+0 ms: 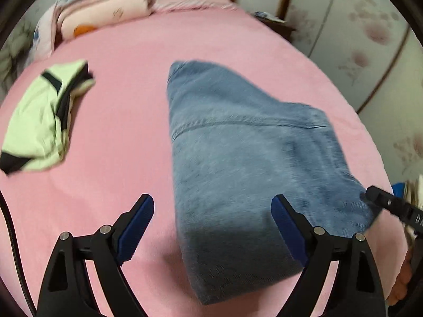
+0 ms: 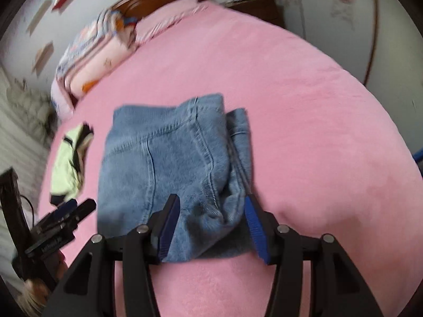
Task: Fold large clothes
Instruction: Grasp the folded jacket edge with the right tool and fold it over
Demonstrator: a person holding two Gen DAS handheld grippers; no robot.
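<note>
Both grippers, left gripper (image 1: 212, 212) spread wide and right gripper (image 2: 211, 212) partly parted, hang empty over folded jeans (image 2: 169, 163) lying on the pink bed (image 2: 304, 132), so this fold looks finished; next probably comes the green garment (image 1: 39, 121).

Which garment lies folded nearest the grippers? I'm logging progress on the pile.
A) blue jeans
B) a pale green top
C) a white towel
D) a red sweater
A: the blue jeans lie folded on the pink bed right before both grippers, while the pale green garment sits crumpled further off.
</note>
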